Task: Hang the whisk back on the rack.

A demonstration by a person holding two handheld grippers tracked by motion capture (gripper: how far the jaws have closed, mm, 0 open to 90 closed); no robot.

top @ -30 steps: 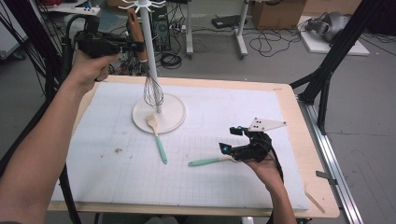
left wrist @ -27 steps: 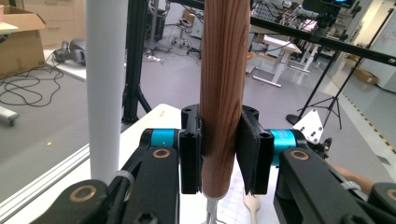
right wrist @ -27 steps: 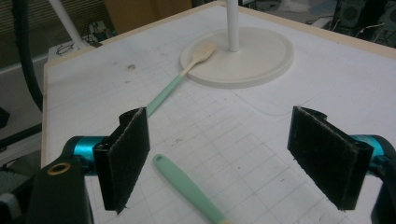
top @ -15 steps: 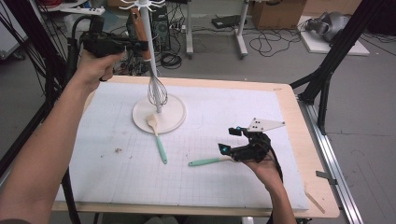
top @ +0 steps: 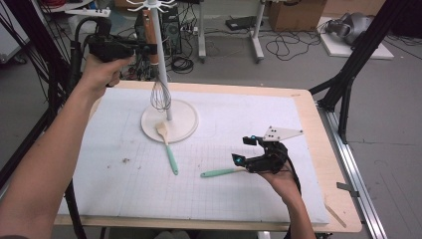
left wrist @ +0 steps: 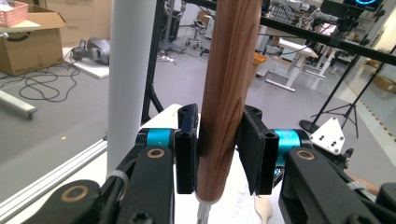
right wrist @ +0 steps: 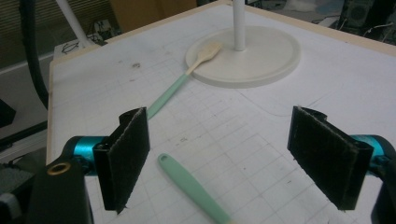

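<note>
— Where's the whisk (top: 160,94)?
— Far left, hanging by the stand (top: 169,119). My left jaws (left wrist: 218,149) flank its wooden handle (left wrist: 229,93) and have just been opening.
— Right jaws (right wrist: 233,158)?
— Wide, over a green handle (right wrist: 194,189) near right on the surface (top: 308,119).

Left gripper view: whisk handle (left wrist: 227,93) ran off the top edge, its wires cut by the bottom edge. White pole (left wrist: 130,70) cut at top, its lower part hidden behind the jaw. Right gripper view: green handle (right wrist: 196,193) ran off the bottom edge, head unseen. High view: the handle's (top: 221,173) right end was hidden behind the right gripper (top: 247,151).
</note>
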